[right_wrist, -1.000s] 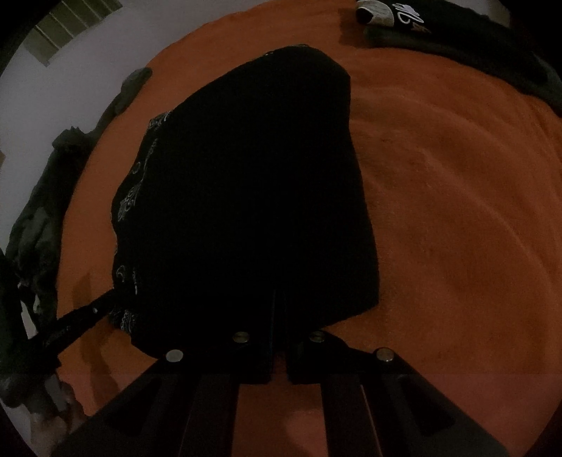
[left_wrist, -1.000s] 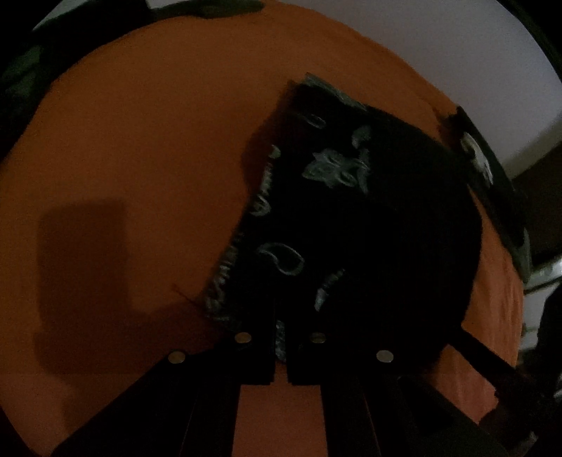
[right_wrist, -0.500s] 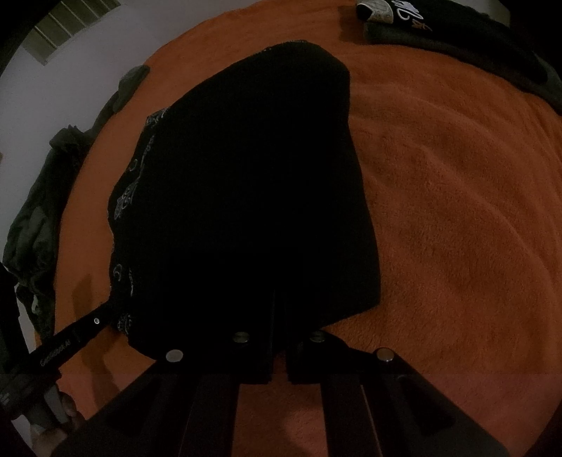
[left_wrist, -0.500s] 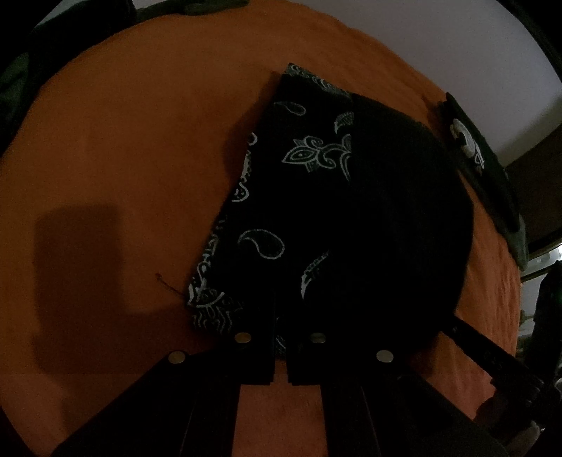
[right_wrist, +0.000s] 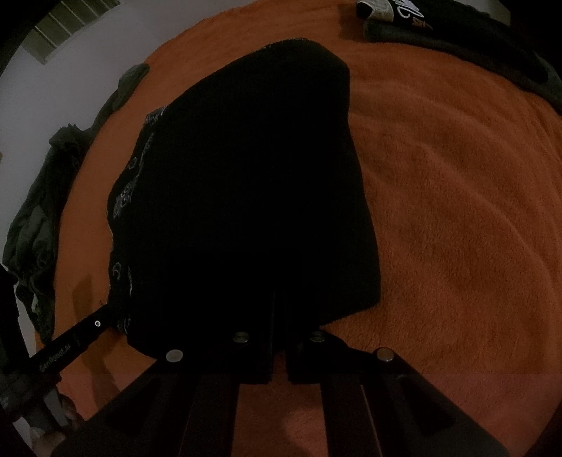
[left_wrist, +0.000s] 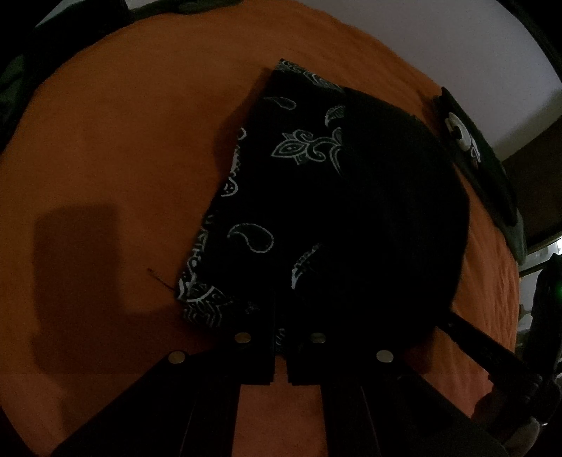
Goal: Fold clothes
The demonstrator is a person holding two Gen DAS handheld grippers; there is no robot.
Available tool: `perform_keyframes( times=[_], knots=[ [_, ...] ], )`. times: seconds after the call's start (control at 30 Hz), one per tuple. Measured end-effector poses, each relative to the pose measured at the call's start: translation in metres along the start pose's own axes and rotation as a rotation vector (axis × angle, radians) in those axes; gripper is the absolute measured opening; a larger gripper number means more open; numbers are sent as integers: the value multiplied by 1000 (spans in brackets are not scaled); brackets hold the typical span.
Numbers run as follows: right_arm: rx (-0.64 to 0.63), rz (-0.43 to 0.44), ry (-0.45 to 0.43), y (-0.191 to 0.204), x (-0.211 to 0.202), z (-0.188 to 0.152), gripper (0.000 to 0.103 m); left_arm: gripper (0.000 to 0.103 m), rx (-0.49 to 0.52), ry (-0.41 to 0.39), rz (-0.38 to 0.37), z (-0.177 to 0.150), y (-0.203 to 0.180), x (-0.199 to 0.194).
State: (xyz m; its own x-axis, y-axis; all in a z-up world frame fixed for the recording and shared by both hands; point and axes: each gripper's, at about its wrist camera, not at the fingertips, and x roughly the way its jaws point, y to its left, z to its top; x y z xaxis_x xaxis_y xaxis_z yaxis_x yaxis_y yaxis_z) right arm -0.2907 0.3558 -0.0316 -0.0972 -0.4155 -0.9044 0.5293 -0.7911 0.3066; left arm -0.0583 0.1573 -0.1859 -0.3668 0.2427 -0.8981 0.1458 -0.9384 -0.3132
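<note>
A black garment with a white paisley print (left_wrist: pixel 281 197) lies on the orange blanket (left_wrist: pixel 123 158), with a plain black layer folded over its right part (left_wrist: pixel 397 211). My left gripper (left_wrist: pixel 280 316) is shut on the garment's near edge. In the right wrist view the same garment (right_wrist: pixel 246 182) shows mostly plain black, and my right gripper (right_wrist: pixel 279 316) is shut on its near edge. The right gripper's arm shows in the left wrist view (left_wrist: pixel 491 355), and the left one in the right wrist view (right_wrist: pixel 63 351).
A folded dark garment with a white logo (left_wrist: pixel 474 154) lies at the blanket's far right edge; it also shows in the right wrist view (right_wrist: pixel 439 31). Dark green clothes (right_wrist: pixel 38 218) are piled along the left edge. A pale wall (left_wrist: pixel 439 38) is behind.
The garment's near edge has come slightly closer and lower in both views; the paisley side shows sharper. Both grippers stay shut on the edge.
</note>
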Motion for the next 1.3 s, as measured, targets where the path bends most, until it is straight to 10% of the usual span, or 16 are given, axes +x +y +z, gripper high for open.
perform_keyframes(
  times=[1.3],
  knots=[
    [-14, -4, 18, -3, 6, 1, 3, 4, 37, 24, -40, -8, 3, -6]
  ],
)
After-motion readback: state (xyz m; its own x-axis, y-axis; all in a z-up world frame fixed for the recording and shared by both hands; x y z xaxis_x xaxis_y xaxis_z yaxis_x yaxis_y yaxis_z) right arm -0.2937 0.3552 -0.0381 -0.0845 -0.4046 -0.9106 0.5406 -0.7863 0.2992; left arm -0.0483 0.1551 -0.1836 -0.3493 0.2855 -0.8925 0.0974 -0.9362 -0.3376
